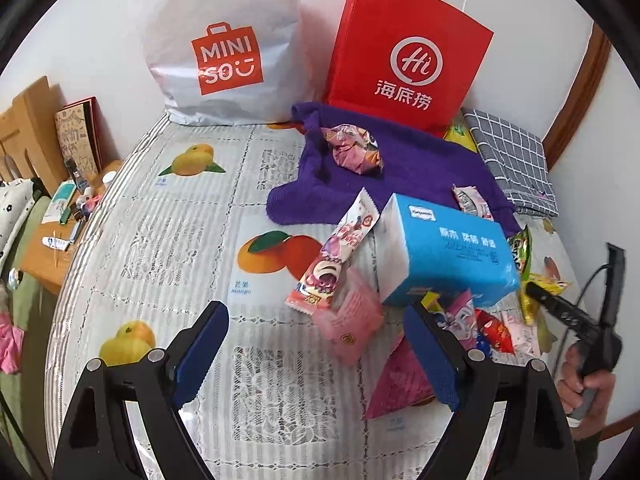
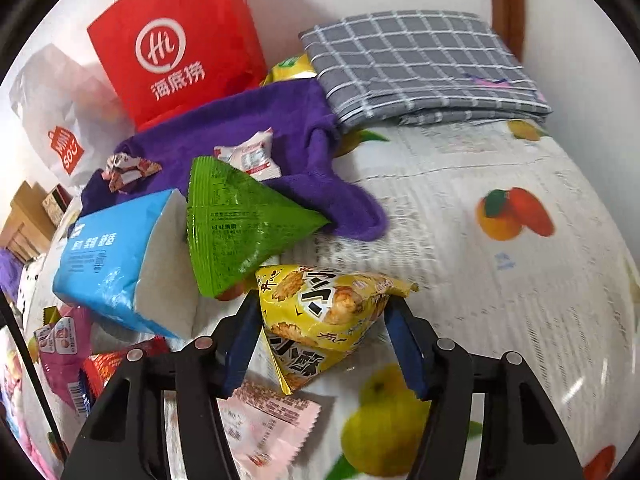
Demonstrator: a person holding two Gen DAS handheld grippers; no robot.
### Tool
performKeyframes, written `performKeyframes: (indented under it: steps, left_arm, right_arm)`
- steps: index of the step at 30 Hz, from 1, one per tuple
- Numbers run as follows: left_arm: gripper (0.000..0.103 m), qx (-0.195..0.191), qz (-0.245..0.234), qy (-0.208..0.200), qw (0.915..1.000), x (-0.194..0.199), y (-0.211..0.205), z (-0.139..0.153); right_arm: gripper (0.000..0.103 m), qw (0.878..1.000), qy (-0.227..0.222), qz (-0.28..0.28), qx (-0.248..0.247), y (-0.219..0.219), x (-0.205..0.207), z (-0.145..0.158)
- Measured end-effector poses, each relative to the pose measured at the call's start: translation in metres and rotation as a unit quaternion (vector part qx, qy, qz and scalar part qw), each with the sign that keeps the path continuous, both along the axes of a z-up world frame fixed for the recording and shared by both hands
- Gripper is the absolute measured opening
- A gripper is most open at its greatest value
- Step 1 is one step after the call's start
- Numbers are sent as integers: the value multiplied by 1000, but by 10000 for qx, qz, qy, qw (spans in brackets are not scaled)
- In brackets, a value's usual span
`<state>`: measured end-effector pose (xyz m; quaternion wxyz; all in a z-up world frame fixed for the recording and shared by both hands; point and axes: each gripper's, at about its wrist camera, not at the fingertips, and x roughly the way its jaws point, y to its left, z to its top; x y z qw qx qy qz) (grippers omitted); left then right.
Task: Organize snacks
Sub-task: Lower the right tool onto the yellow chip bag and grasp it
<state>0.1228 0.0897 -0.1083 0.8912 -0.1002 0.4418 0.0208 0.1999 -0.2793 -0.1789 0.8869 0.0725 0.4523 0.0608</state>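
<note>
My right tongs [image 2: 322, 334] grip a yellow snack packet [image 2: 324, 312] beside the blue tissue pack [image 2: 108, 260]; my left tongs [image 1: 316, 344] gape empty before it.

The left wrist view looks from low over the desk [image 1: 168, 216] toward the back wall. The right wrist view sits nearer the snacks, angled leftward. Both share the red Haidilao bag [image 1: 404, 56] [image 2: 176, 44], purple towel [image 1: 404, 160] [image 2: 248, 128] and blue tissue pack [image 1: 444, 252] [image 2: 112, 256].

Left tool [image 1: 316, 354] spread wide, gripping nothing. Right tool [image 2: 322, 338] clamped on load.
</note>
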Motion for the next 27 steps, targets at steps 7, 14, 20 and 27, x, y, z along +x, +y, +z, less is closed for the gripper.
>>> performKeyframes:
  steps: [7,14,20,27]
  left_arm:
    - [89,332,8,173,9993,-1,-1,-16]
    - [89,152,-205,-21,9997,14,-1,-22]
    - [87,365,-398,-30,9985,45,-5,-31]
    - [86,269,-480,151,9984,78,-1,-55]
  right_arm:
    - [61,9999,-112,-41,3,-13,-29,15]
    - [61,9999,-49,23,-159,-15,-44,-5]
    - [61,9994,-170,18,-296,-14,-48,-19]
    - [62,9991,-330,-39,-256,-16,-48,-24]
